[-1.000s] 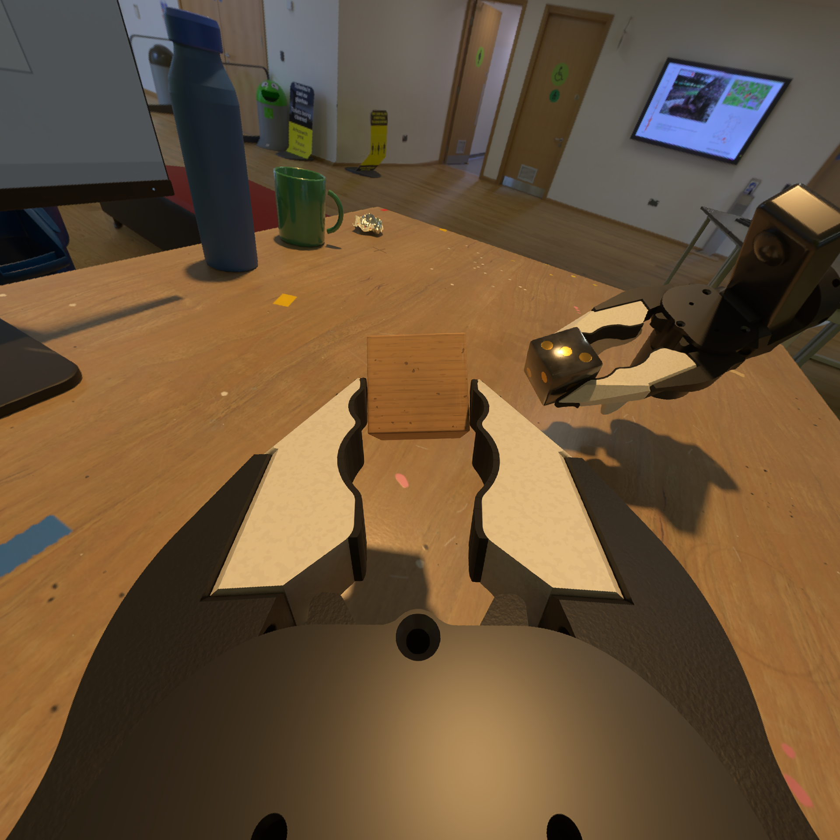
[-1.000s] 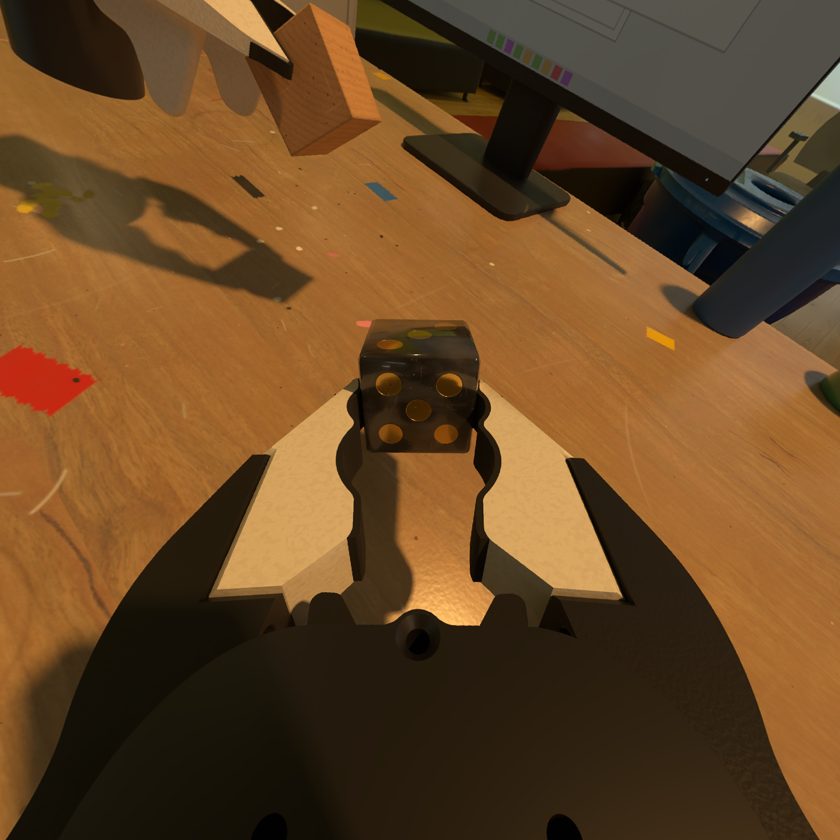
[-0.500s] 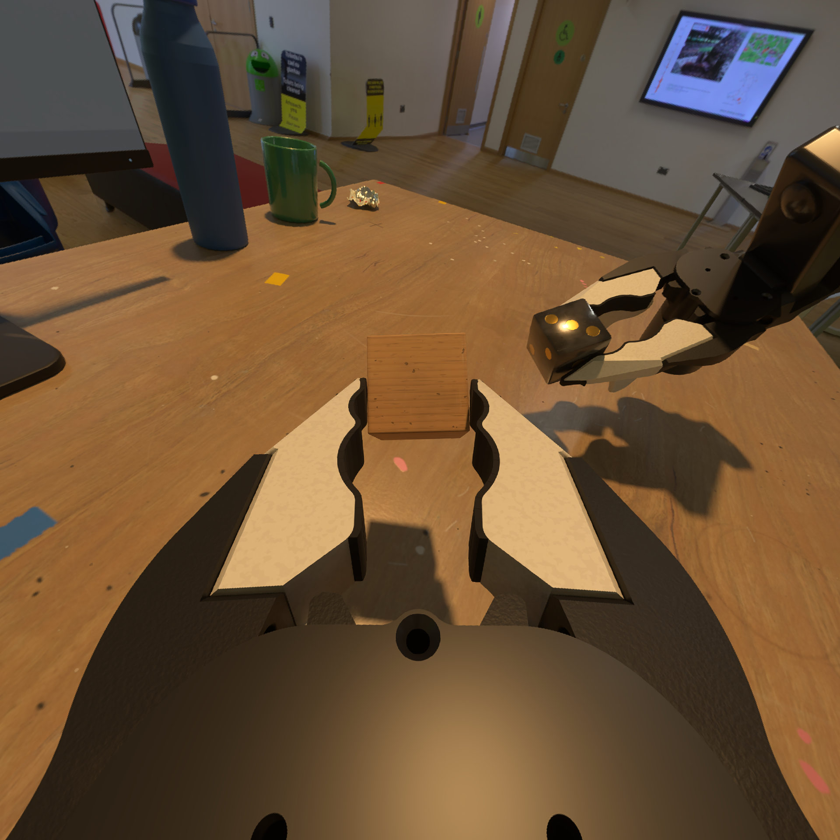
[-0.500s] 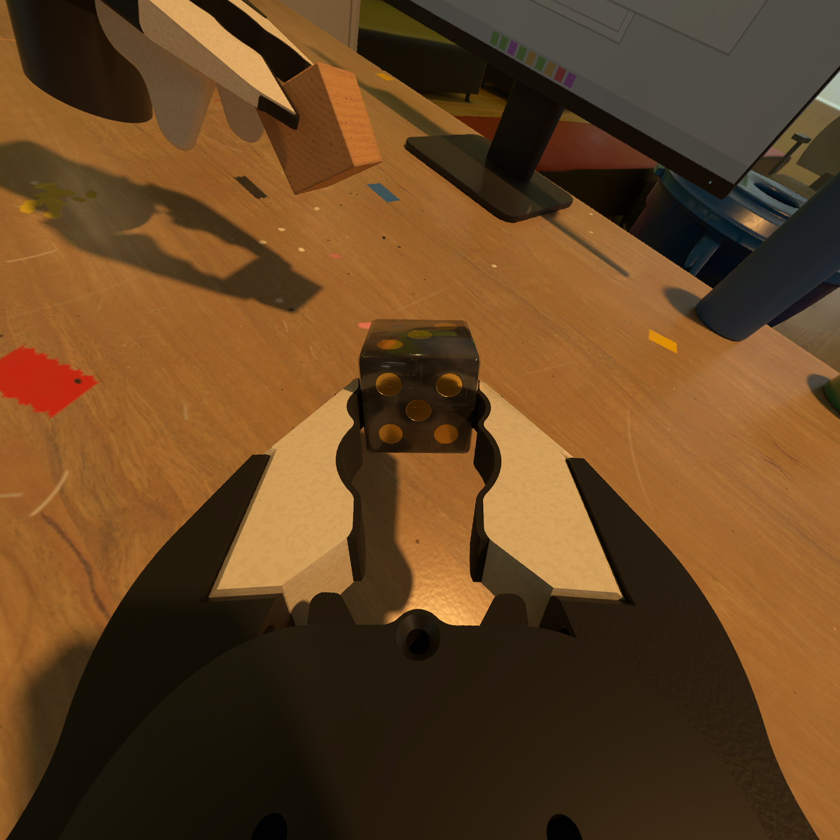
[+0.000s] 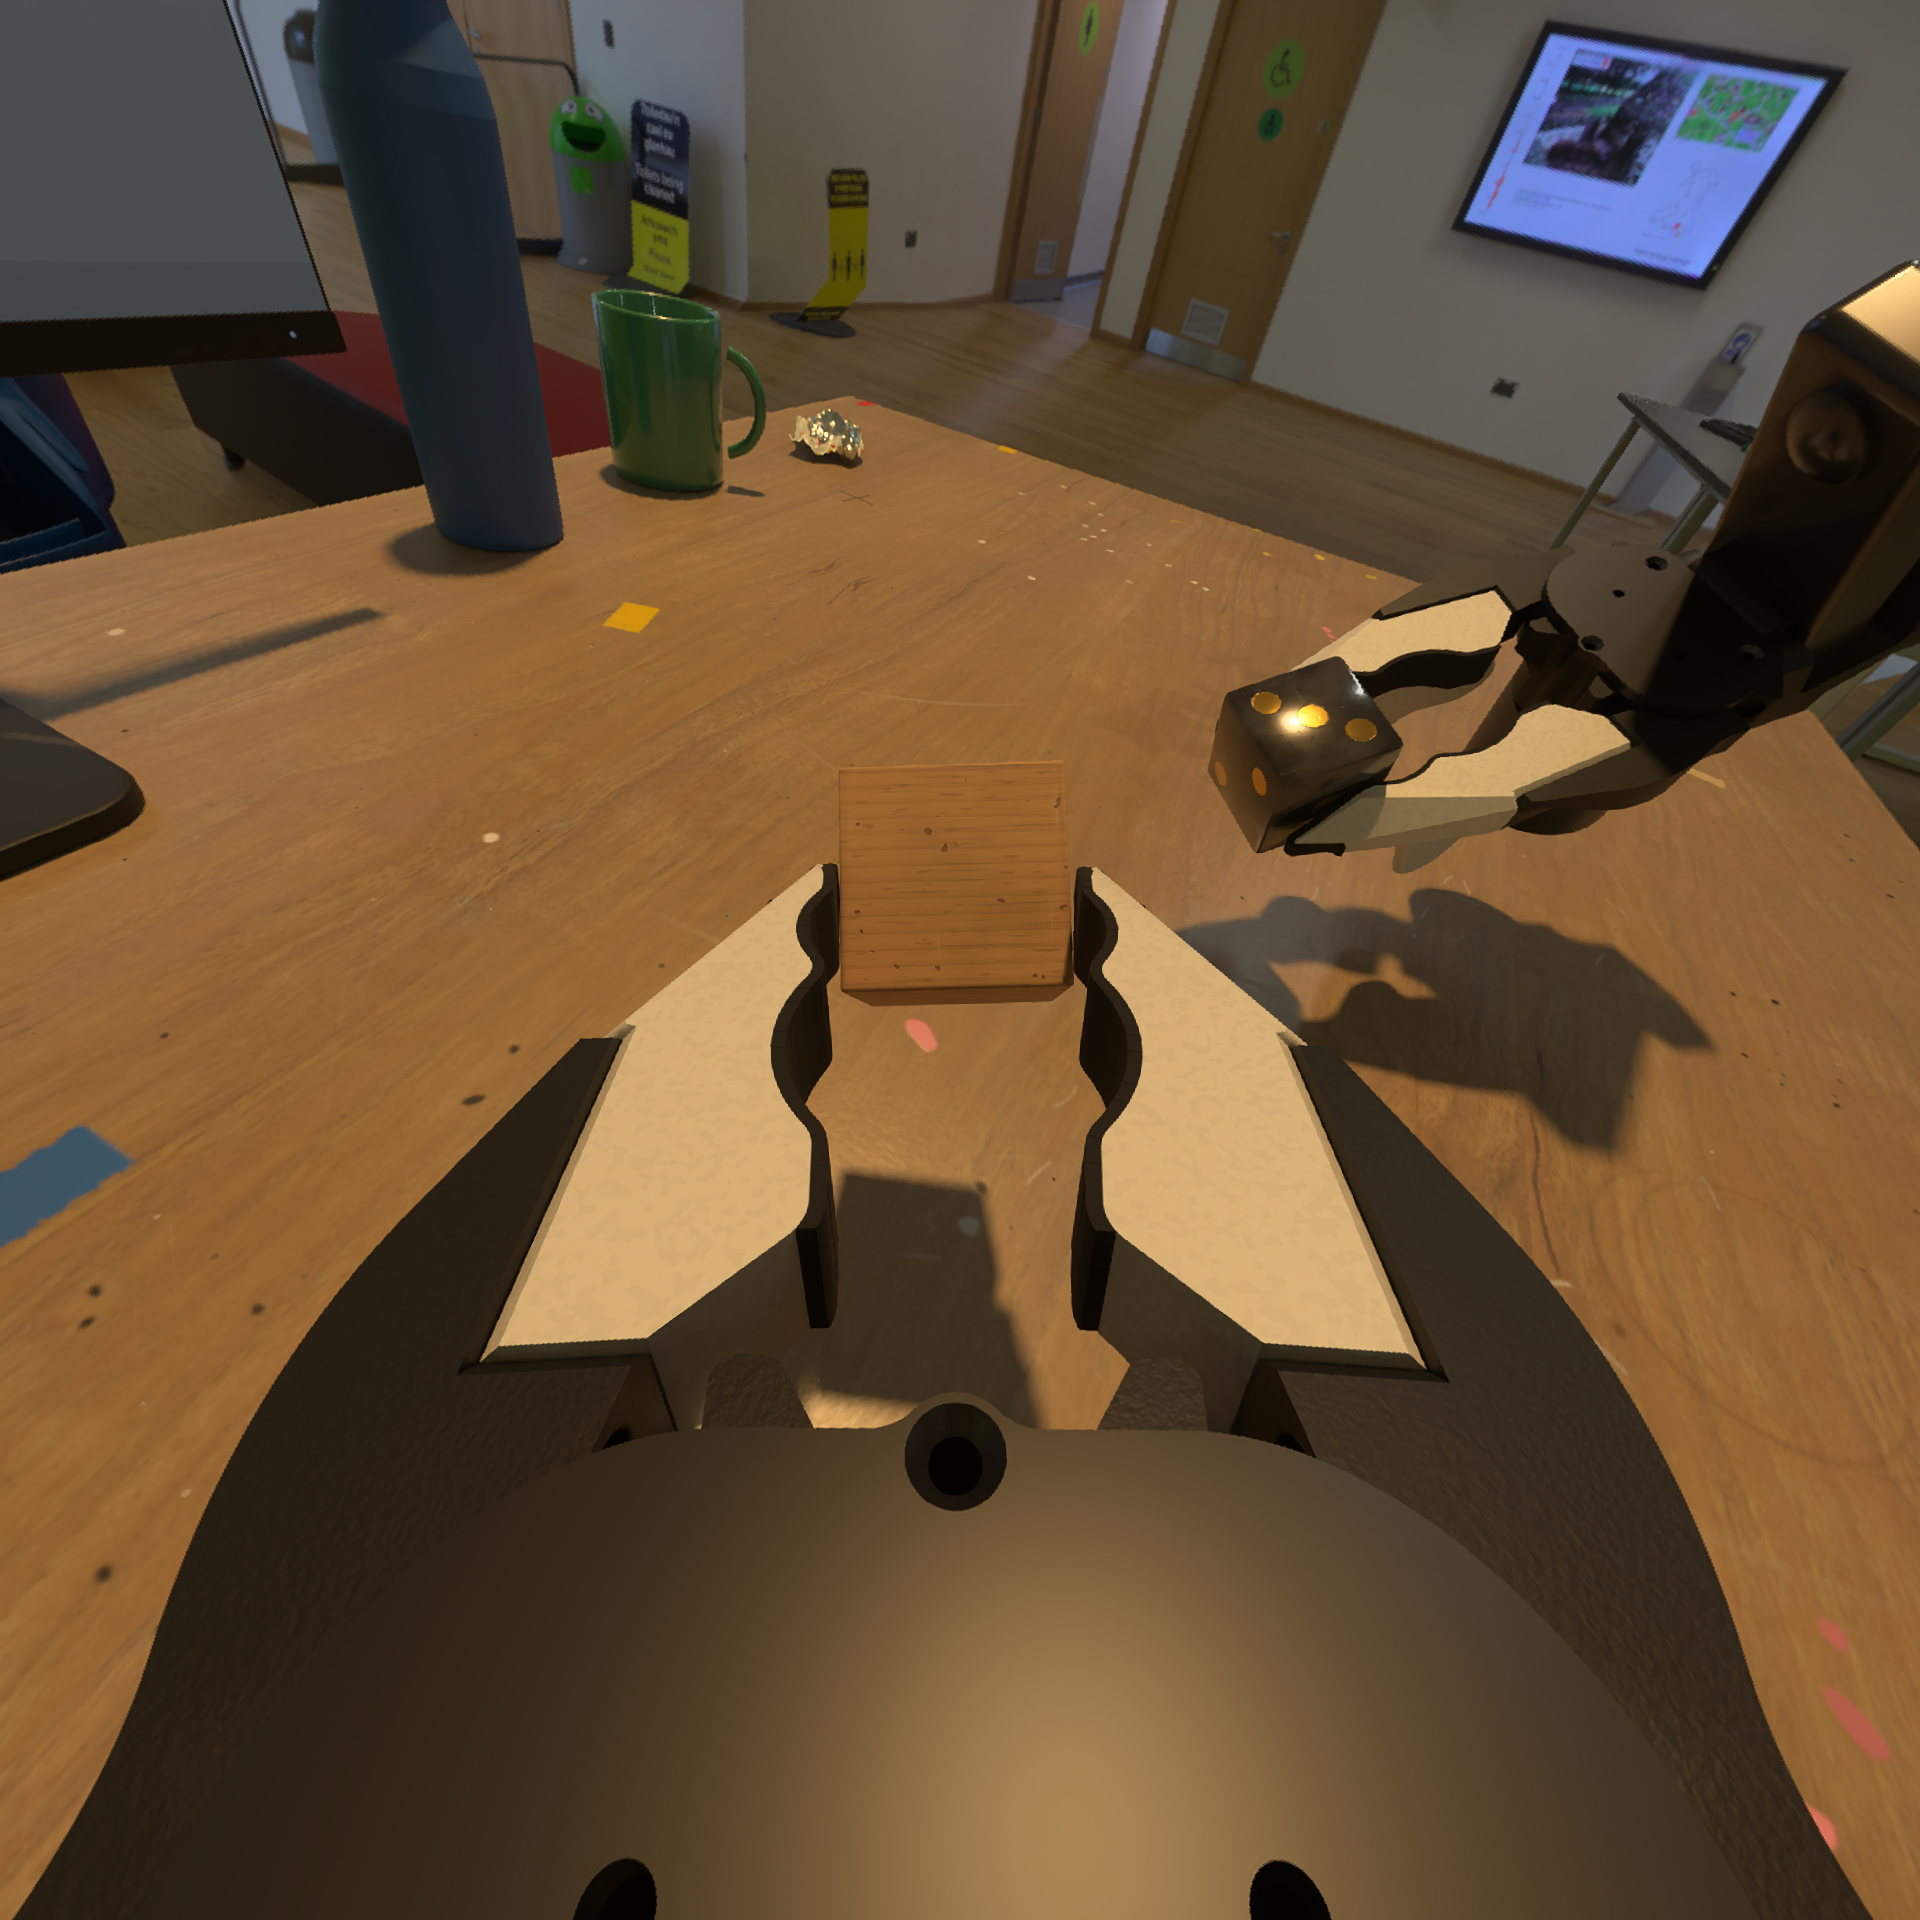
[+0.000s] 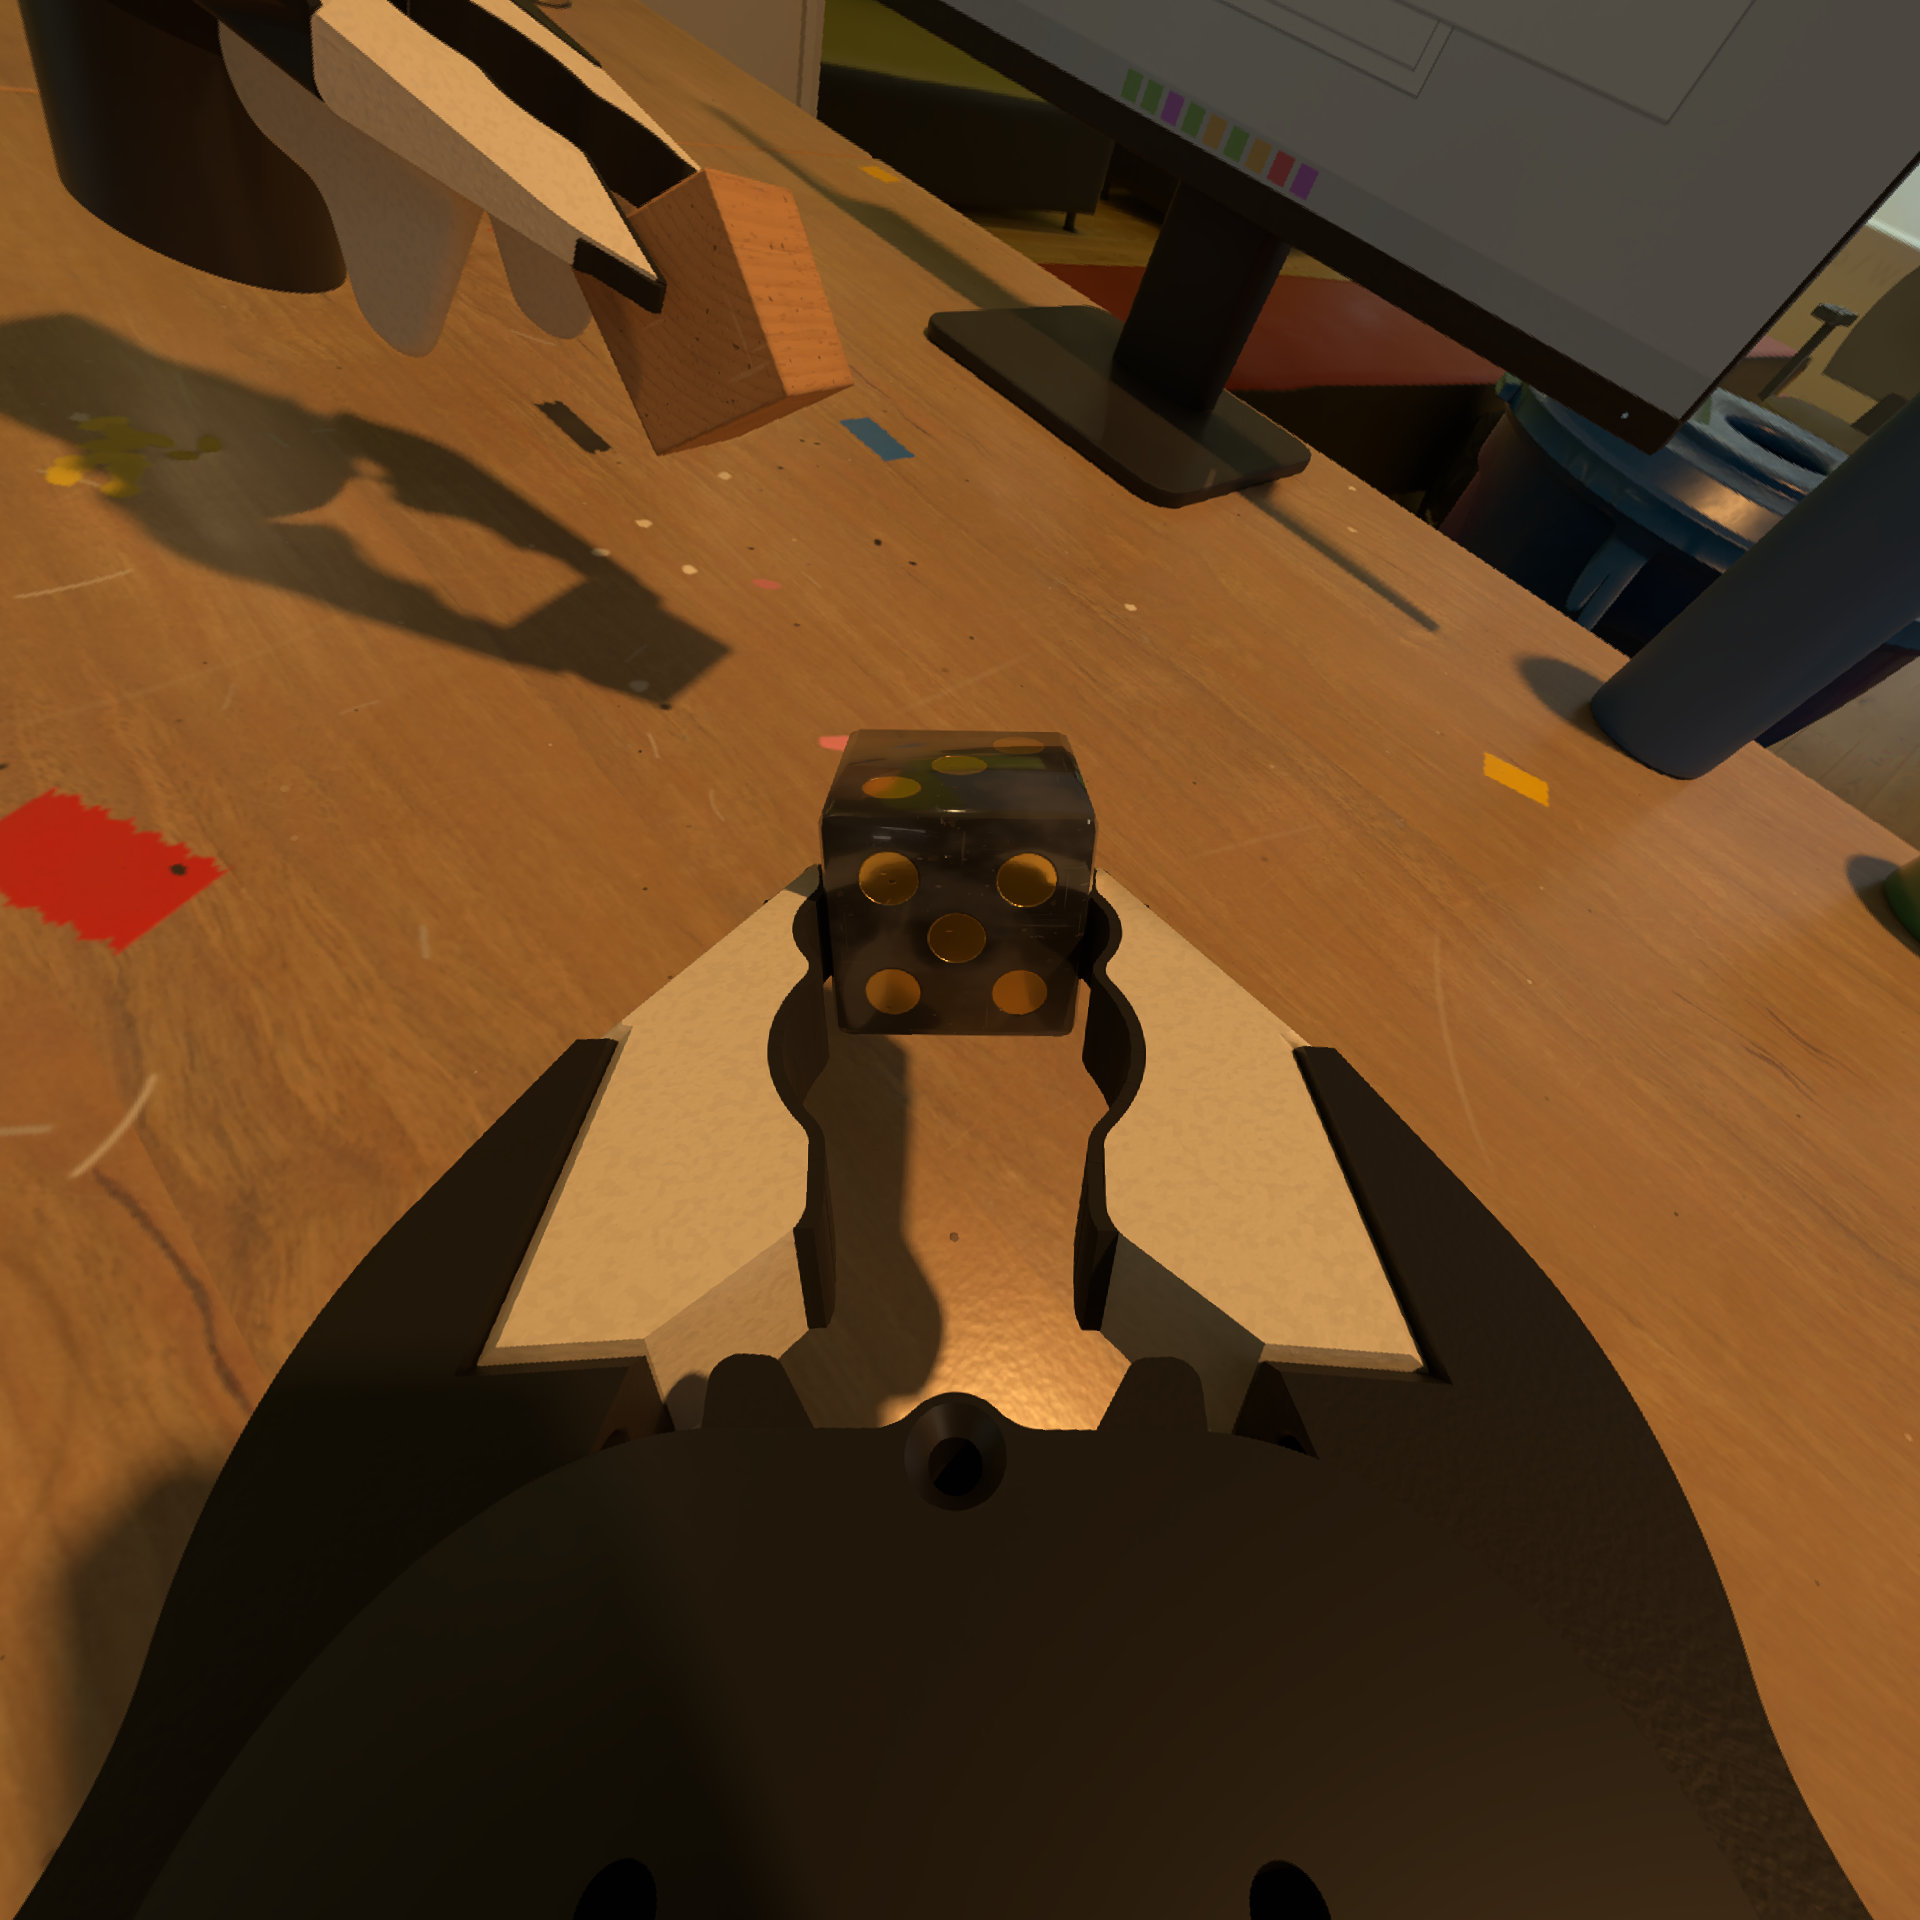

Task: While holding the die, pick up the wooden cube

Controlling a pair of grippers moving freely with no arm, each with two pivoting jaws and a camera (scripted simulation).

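Note:
My left gripper [image 5: 954, 896] is shut on the wooden cube [image 5: 952, 878] and holds it above the wooden table [image 5: 520, 883]; its shadow lies below on the table. The cube also shows in the right wrist view [image 6: 732, 312], clamped by the left gripper's fingers [image 6: 488, 156], tilted and off the surface. My right gripper [image 6: 956, 914] is shut on the black die with gold pips [image 6: 956, 894] and holds it above the table. In the left wrist view the die [image 5: 1304, 753] and the right gripper [image 5: 1340, 758] hang to the right of the cube.
A tall blue bottle [image 5: 436, 281], a green mug [image 5: 670, 390] and a crumpled foil scrap [image 5: 828, 434] stand at the table's far side. A monitor on a black stand [image 6: 1174, 343] stands beyond the cube. Small coloured patches, one red [image 6: 99, 868], mark the tabletop.
My left gripper has risen further with the wooden cube, and the table and far objects have dropped lower in its view. The right gripper keeps the die steady.

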